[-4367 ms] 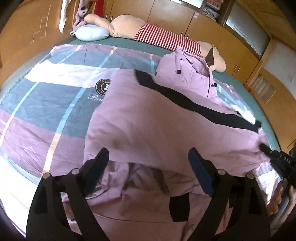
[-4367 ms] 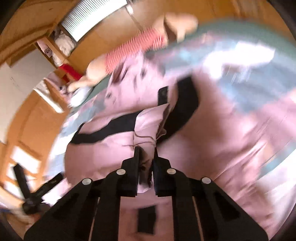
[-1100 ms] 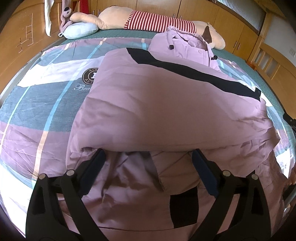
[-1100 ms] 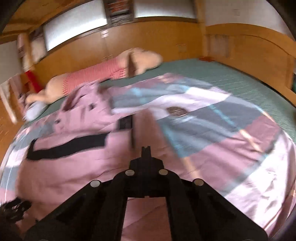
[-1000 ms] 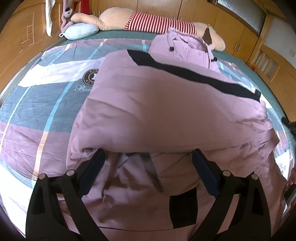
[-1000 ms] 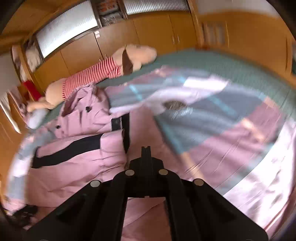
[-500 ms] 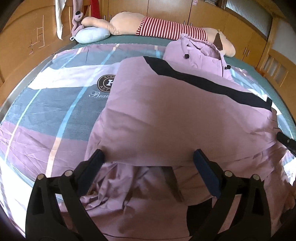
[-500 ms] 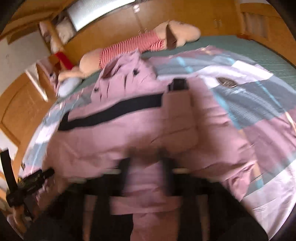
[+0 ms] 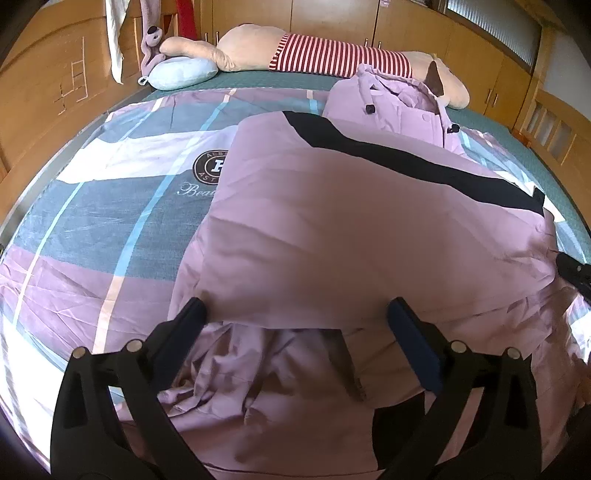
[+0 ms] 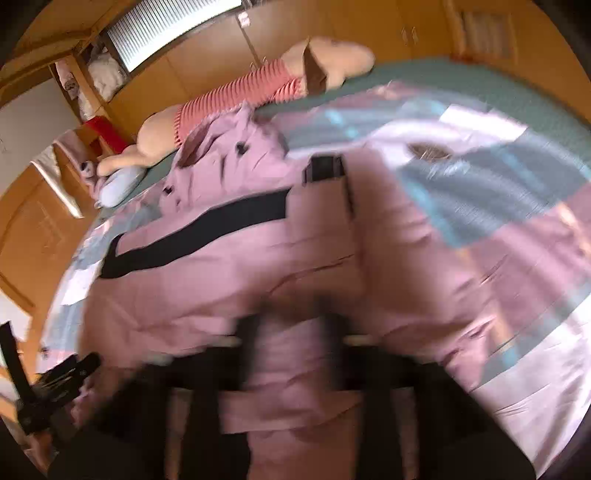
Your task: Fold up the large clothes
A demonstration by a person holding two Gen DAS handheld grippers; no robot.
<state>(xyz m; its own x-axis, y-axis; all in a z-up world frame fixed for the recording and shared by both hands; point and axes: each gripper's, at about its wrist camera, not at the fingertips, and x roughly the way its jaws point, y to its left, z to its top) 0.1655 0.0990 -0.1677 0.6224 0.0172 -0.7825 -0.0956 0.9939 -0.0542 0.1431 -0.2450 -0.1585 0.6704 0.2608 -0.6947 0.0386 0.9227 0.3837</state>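
Your left gripper (image 9: 295, 321) is spread wide over the near folded edge of the pink jacket (image 9: 351, 236) on the bed (image 9: 110, 206). Your right gripper (image 10: 291, 325) is blurred, apparently parted; only its view shows the folded sleeve.

A home bedroom: a bed (image 9: 498, 122) with quilt (image 9: 110, 206), a plush toy (image 9: 317, 55), a pillow (image 9: 183, 72), wooden wardrobes (image 9: 332, 18).

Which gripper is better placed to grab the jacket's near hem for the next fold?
Left, probably. The left gripper is open, straddling the pink jacket at its near edge; the right gripper is motion-blurred.
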